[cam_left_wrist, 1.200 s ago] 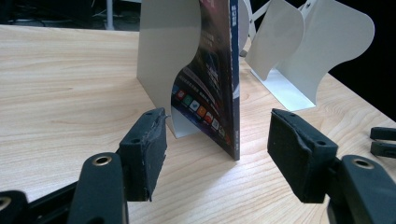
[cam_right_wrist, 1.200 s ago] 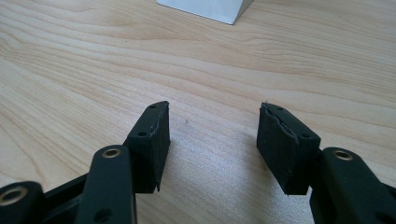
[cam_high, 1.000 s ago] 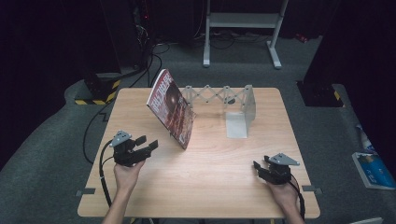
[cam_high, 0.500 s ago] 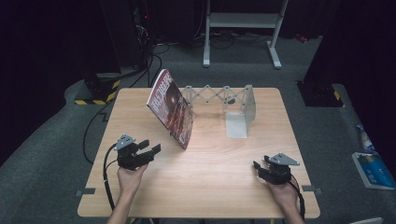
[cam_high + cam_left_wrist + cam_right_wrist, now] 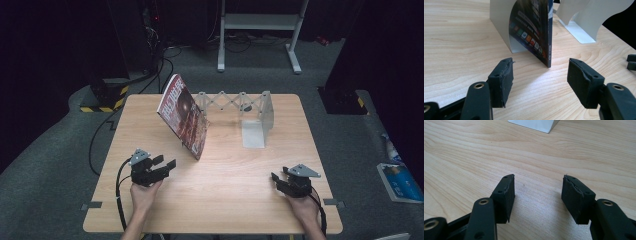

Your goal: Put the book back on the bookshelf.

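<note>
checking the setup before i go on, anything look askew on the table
The book leans tilted against one bookend instead of standing upright; the other bookend stands apart, holding nothing.

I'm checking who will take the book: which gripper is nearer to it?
Left. The left gripper sits just before the book, jaws open toward it; the right gripper rests far off by the table's other side.

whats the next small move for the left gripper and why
Probably ease the left gripper forward toward the book. Its jaws are open and empty, and the book's near edge stands upright just ahead, lined up with the gap between them, leaning on the bookend. The right gripper rests apart, open.
</note>
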The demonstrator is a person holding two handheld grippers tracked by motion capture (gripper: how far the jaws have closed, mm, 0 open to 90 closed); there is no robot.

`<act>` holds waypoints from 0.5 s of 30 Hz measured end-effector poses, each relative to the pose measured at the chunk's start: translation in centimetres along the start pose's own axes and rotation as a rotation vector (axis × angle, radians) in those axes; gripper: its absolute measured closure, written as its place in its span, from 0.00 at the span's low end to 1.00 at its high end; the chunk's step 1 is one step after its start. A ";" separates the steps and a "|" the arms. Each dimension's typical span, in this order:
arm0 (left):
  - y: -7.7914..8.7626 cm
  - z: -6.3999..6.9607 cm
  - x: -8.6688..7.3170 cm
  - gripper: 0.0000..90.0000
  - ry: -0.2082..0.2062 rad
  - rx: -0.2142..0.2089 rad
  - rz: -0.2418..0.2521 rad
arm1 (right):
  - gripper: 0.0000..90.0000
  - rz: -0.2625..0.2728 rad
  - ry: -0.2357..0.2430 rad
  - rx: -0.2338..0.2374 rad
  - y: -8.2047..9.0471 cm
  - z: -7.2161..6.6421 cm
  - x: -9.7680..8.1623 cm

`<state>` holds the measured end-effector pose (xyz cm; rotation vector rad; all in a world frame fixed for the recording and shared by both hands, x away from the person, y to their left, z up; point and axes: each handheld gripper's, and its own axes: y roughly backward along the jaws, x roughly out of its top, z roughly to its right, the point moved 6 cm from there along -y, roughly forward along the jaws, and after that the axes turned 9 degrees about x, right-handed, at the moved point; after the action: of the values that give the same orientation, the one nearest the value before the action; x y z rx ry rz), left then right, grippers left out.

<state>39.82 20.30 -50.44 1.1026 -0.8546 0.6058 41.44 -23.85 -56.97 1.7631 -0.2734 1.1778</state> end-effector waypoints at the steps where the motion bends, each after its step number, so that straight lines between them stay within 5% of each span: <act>1: -0.1 0.0 -0.1 0.42 -0.004 0.002 -0.002 | 0.49 -0.001 0.000 0.000 0.0 0.0 0.0; 15: -1.5 0.4 -1.4 0.42 -0.031 0.038 -0.042 | 0.49 -0.001 0.000 0.000 0.0 0.0 0.0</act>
<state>40.08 19.44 -52.33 1.1640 -0.8479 0.5732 41.44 -23.85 -56.97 1.7627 -0.2726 1.1769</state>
